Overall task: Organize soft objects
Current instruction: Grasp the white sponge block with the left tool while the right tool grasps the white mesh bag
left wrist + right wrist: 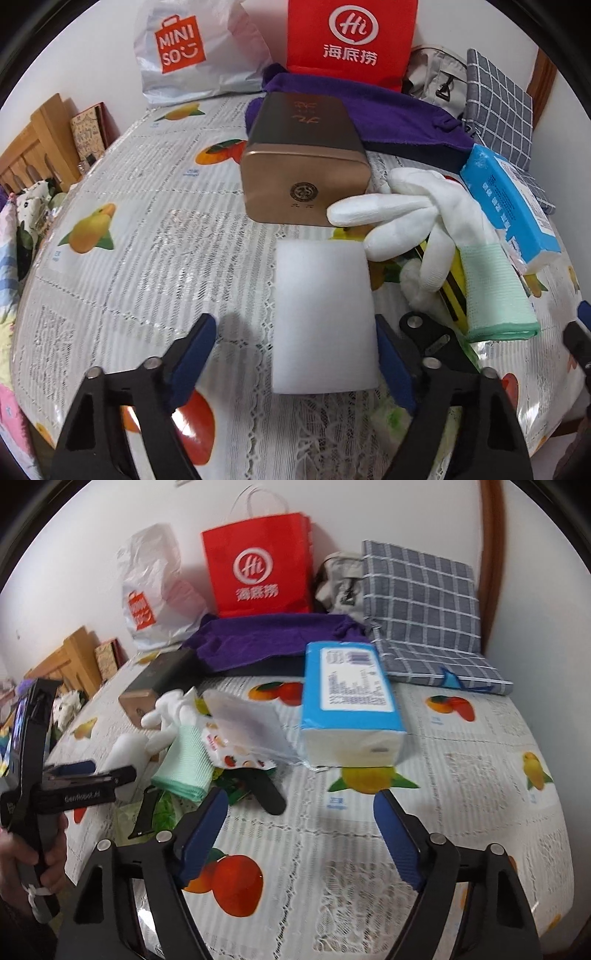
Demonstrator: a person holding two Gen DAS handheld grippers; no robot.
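Behind the table point(147, 221), bags read MINISO point(179, 44) and Hi point(352, 35).

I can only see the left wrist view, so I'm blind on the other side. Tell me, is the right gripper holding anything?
Observer: No. The right gripper has its jaws open, with only the tablecloth between them.
Operator: What lies straight ahead of it?
Observer: The blue tissue pack, lying flat with its white end facing the jaws.
Operator: Anything beside that pack I'm missing?
Observer: A clear plastic bag lies between the white glove and the pack.
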